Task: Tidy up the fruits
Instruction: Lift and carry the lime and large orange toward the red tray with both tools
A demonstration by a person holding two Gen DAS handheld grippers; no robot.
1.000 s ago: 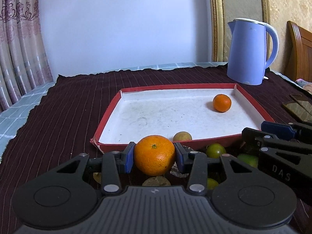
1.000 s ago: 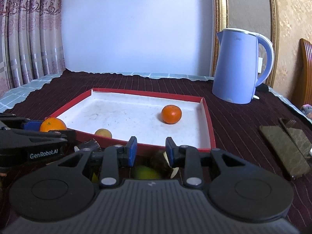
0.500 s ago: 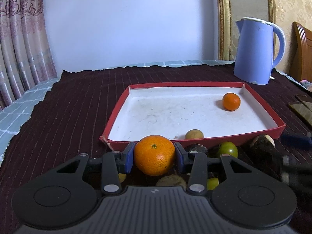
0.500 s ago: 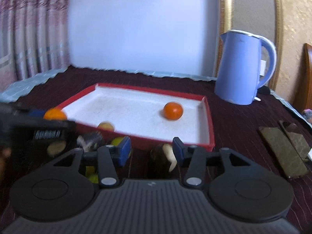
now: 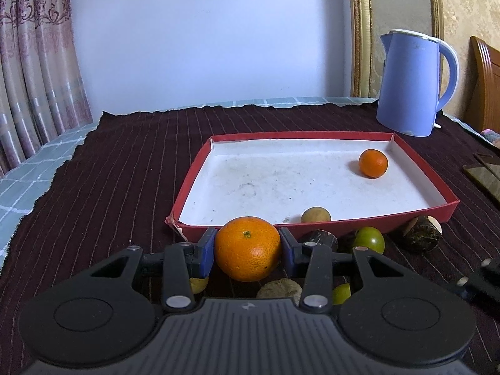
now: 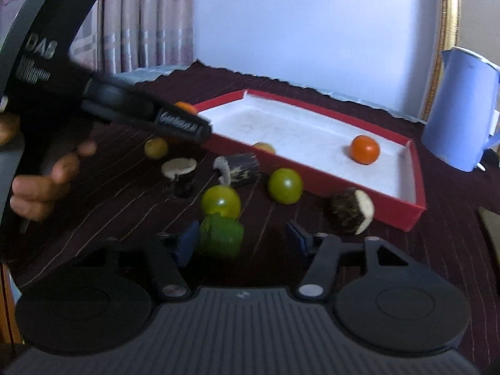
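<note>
My left gripper is shut on a large orange, held just in front of the red tray. On the tray's white floor lie a small orange and a tan round fruit. My right gripper hangs low over loose fruit on the cloth before the tray, its jaws opening. A blurred green fruit lies between them, beside the left pad and well apart from the right one. The left gripper's body crosses the right wrist view.
Yellow-green fruits, dark chunks with white cut faces and a small yellow fruit are scattered before the tray. A blue kettle stands back right. Dark flat slabs lie at the right. A hand holds the left gripper.
My right gripper has opened, rolled and sunk toward the loose fruit, and a green fruit now lies between its fingers. The left gripper still holds the orange.
</note>
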